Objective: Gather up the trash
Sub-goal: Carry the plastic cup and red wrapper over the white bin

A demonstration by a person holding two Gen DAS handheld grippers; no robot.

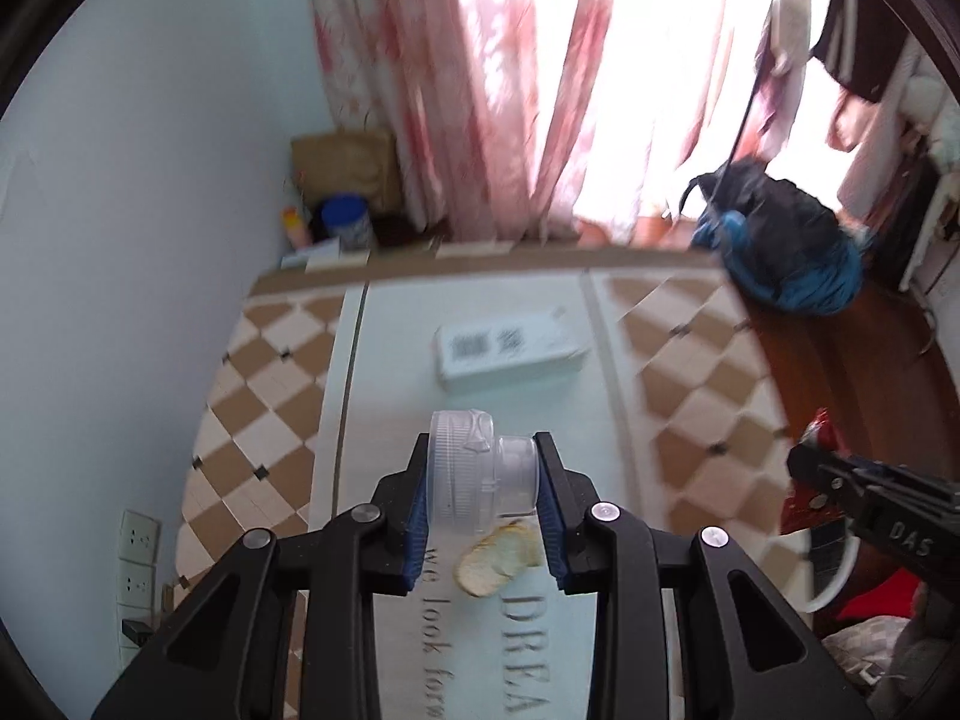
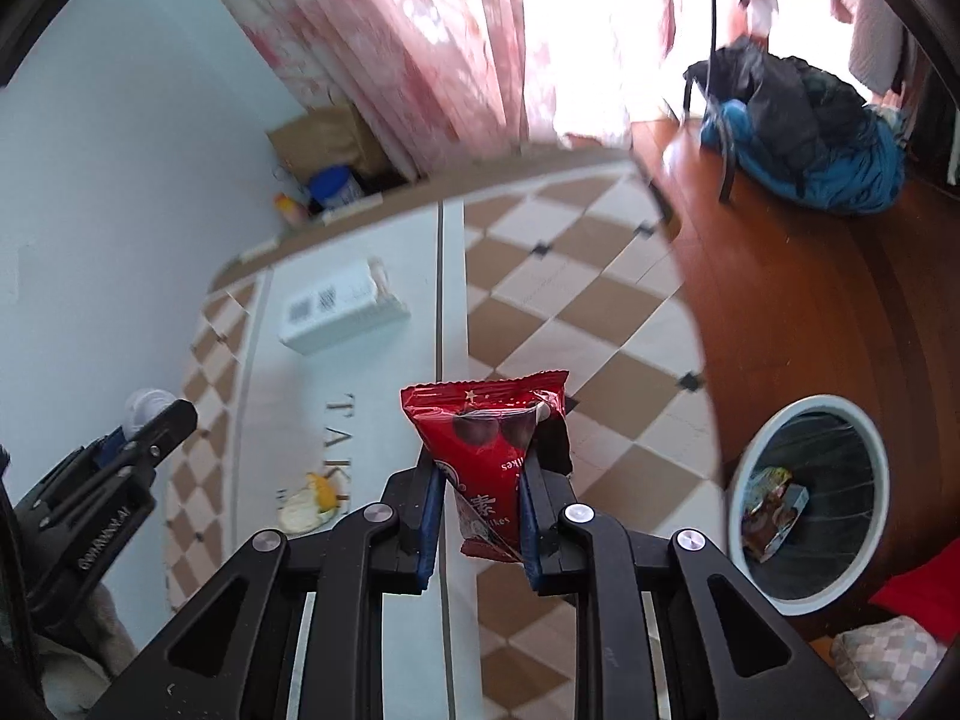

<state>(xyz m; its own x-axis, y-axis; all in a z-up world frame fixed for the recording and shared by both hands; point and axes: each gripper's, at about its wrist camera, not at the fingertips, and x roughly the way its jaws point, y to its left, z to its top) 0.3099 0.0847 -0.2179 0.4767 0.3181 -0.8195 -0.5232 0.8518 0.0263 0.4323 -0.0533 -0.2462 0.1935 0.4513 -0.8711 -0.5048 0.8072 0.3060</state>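
My left gripper [image 1: 483, 480] is shut on a clear plastic container [image 1: 474, 474] and holds it above the white table runner [image 1: 384, 420]. A piece of fruit peel [image 1: 498, 558] lies on the runner just below it; it also shows in the right wrist view [image 2: 309, 504]. My right gripper [image 2: 480, 468] is shut on a red snack wrapper [image 2: 489, 450], held above the table. A white trash bin [image 2: 810, 498] with some wrappers inside stands on the floor to the right. The left gripper shows at the left of the right wrist view [image 2: 150, 426].
A white box [image 1: 510, 348] with a printed code lies further back on the runner. The checkered tablecloth [image 1: 258, 432] covers the table. A blue-lidded jar [image 1: 345, 222] and a brown bag [image 1: 345, 162] stand by the wall. A dark backpack [image 2: 804, 132] lies on the wooden floor.
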